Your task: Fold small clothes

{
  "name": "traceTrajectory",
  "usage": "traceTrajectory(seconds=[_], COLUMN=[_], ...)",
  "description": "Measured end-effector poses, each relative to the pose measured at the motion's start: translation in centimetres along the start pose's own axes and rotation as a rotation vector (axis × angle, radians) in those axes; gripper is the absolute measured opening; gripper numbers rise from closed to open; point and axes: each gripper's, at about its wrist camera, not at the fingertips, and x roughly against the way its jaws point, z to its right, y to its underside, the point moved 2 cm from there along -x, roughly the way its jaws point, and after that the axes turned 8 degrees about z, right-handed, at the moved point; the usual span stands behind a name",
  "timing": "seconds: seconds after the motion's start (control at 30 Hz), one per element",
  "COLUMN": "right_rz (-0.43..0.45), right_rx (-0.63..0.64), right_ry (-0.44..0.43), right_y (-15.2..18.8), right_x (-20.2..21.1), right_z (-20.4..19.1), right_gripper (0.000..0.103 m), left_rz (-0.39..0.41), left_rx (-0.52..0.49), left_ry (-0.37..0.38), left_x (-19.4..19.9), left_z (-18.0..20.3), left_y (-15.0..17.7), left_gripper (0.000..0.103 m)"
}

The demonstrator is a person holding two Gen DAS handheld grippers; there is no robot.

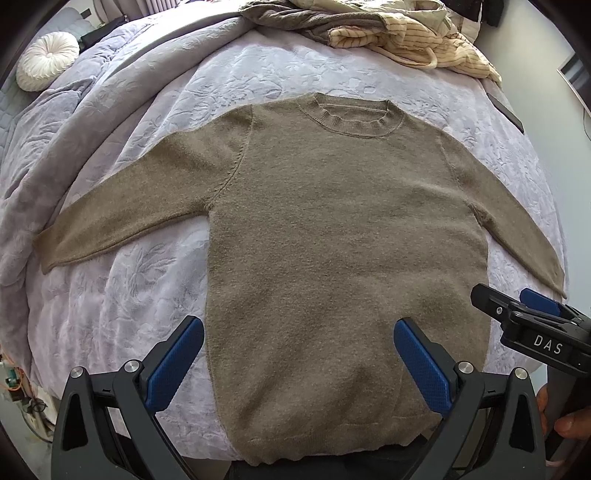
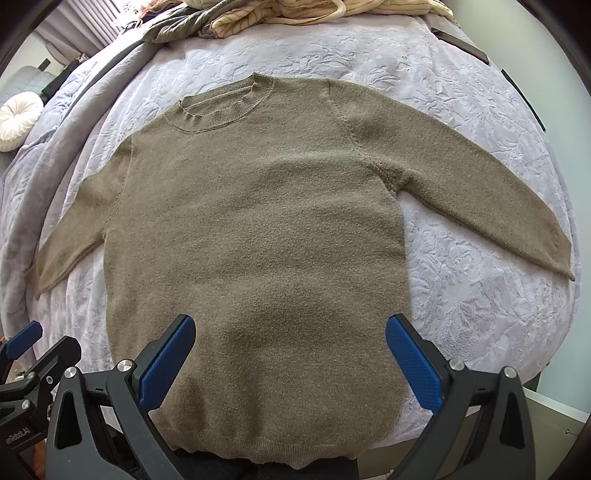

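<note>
Your left tool (image 1: 297,334) is closest to you, just above the bottom edge of the brown sweater (image 1: 332,240). Its two blue pads (image 1: 176,363) are spread wide and pinch nothing. One pad is over the bed cover just off the sweater's left side, and the other is over the sweater's lower right part.

Your right tool (image 2: 290,330) is also near the sweater's bottom edge. Its blue pads (image 2: 413,365) are spread wide too, with nothing between them. Both pads sit over the lower part of the sweater, one near each side.

From the left tool's camera you can see your right tool just past the sweater's right bottom corner, with your hand (image 1: 557,413) on its handle.

The sweater lies flat and face up on the light purple bed cover (image 1: 155,288). Its two long sleeves reach out to each side. Its round neck (image 1: 354,114) points away from you.

Past the neck, at the far side of the bed, is a pile of clothes (image 1: 391,29). Far off from the left sleeve is a round white pillow (image 1: 46,61).
</note>
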Motion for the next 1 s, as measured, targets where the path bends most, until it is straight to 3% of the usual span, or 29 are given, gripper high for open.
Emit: traceTrajectory(seconds=[0.2, 1.0], right_rz=[-0.010, -0.026], right_rx=[0.012, 0.070], right_ry=[0.008, 0.029], right_y=[-0.2, -0.4], right_x=[-0.1, -0.3], right_z=[-0.2, -1.6], right_gripper=[0.103, 0.103], left_rz=[-0.016, 0.007], left_rx=[-0.002, 0.027], left_ry=[-0.043, -0.018], left_x=[-0.2, -1.2], left_z=[-0.4, -1.3], left_y=[0.2, 0.3], left_gripper=[0.103, 0.103])
